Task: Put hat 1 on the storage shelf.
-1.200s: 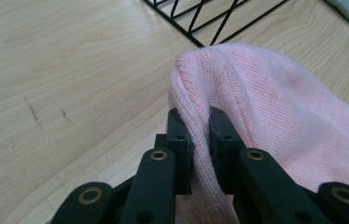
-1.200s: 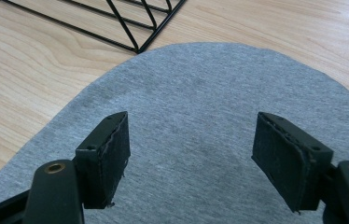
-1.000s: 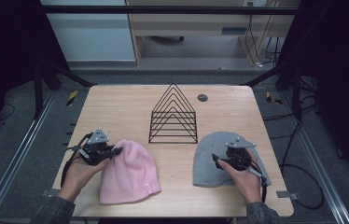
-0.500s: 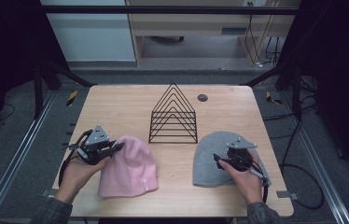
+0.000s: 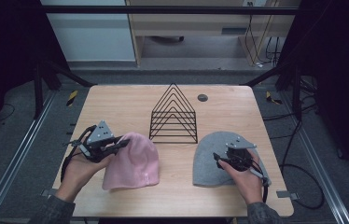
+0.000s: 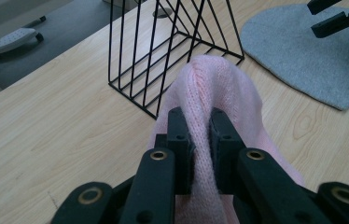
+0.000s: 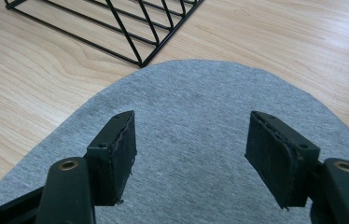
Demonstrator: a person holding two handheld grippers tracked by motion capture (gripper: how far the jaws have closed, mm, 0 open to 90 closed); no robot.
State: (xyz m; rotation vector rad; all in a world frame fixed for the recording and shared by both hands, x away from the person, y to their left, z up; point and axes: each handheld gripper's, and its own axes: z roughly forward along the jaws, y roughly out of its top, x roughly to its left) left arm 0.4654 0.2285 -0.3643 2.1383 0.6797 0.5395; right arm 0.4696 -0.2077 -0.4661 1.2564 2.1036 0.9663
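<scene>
Since half a second ago, little has shifted: the left gripper (image 5: 116,145) stays at the pink beanie's (image 5: 133,161) edge, and the right gripper (image 5: 220,158) remains over the grey beanie (image 5: 207,158), both hands almost where they were.

Seen from the left gripper view, the left gripper (image 6: 199,140) has its two black jaws drawn narrow on a raised fold of the pink beanie (image 6: 219,88); the knit is pinched between the pads and bulges up just ahead of them. Beyond that fold, ahead and slightly to the left of the jaws, stands the black wire rack (image 6: 172,51), its base close to the hat's crown. Farther ahead to the right lies the grey beanie (image 6: 303,56), with the other gripper's jaws above it.

From the right gripper view, the right gripper (image 7: 189,144) holds its jaws wide apart, with nothing between them; the grey beanie (image 7: 196,107) lies flat directly beneath and ahead. Whether the pads touch the fabric I cannot tell. A corner of the wire rack (image 7: 130,28) sits ahead and to the left, just past the hat's rounded edge, on the wooden table (image 7: 280,37).
</scene>
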